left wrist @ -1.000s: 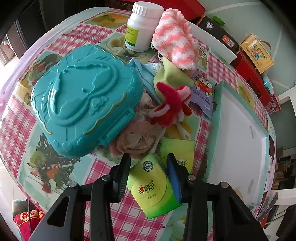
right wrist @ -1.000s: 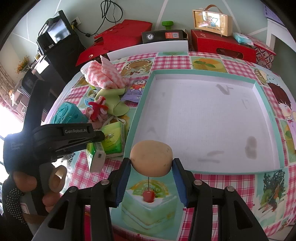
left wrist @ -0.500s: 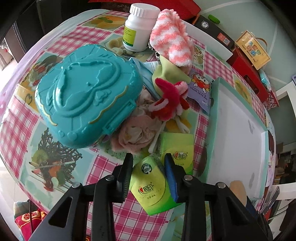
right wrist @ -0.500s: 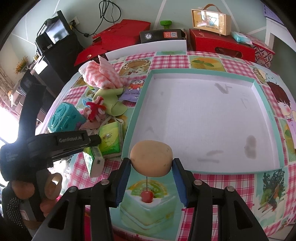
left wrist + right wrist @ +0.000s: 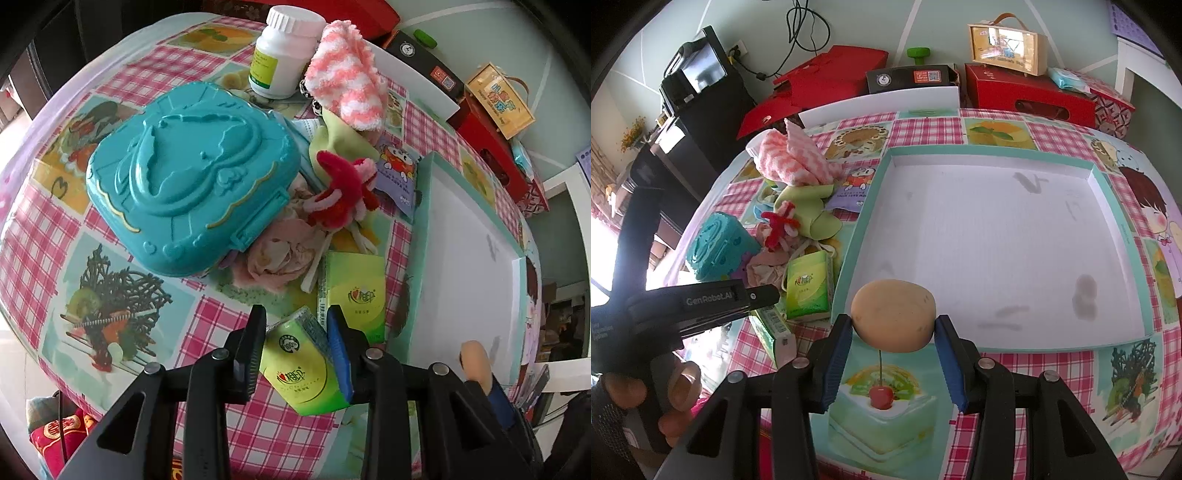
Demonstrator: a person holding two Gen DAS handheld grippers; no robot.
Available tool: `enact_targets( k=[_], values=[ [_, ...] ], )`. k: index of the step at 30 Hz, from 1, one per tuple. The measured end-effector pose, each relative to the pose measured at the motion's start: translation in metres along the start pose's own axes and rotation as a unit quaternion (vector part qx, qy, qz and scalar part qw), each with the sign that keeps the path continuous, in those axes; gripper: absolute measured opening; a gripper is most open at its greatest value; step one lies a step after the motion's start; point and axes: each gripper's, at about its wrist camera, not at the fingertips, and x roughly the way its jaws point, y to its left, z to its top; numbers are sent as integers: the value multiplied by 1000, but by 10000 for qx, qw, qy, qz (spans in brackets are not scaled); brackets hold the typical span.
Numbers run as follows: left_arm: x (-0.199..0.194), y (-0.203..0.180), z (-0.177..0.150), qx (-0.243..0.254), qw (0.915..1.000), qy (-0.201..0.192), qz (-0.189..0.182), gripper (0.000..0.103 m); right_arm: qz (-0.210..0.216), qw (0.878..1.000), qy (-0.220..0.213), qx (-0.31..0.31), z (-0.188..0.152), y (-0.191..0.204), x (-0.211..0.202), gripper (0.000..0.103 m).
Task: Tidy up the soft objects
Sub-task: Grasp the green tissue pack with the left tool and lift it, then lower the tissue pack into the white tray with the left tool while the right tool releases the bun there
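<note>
1. Soft things lie in a heap on the table (image 5: 229, 332), which has a shiny cloth with pink checks and food pictures.
2. The left tool (image 5: 295, 343) is clamped on a green tissue pack (image 5: 306, 369). The pack is a smooth, crinkly block, tilted, with its far end up between the two flat pads.
3. A second green tissue pack (image 5: 352, 291) lies flat on the table just beyond the held one, right beside the tray (image 5: 421, 258).
4. The right tool (image 5: 892, 354) is clamped on a tan round sponge (image 5: 894, 315). The sponge is smooth and looks like a bun. It hangs near the front rim of the tray.
5. The tray is a big square box with low teal walls and a white floor with some grey smudges. Nothing lies in it.
6. In the heap are a fuzzy pink and white sock (image 5: 347, 96), a red fluffy toy (image 5: 343, 192), a pale green cloth (image 5: 332, 144) and a crumpled pinkish cloth (image 5: 284, 254).
7. A hard teal plastic case (image 5: 192, 177) with a heart shape on its lid sits on the edge of the heap and covers part of the pinkish cloth.
8. A white bottle (image 5: 284, 55) stands behind the case, touching the sock.
9. Red boxes (image 5: 1027, 96) and a black box (image 5: 912, 77) stand past the far end of the table.
10. A person's hand (image 5: 661, 395) holds the left tool's handle. Only the fingers show.
</note>
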Motion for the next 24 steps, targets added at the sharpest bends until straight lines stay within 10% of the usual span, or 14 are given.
enact_targets(
  k=[13,24],
  values=[
    [13,7,-20,-116,9968,743,261,54,106,9998,-132,71,1,-5,-8,49],
    [-10,-16,-34,350,9983,451,142,51,73,9994,-296,176,8,-11,-19,49]
  ],
)
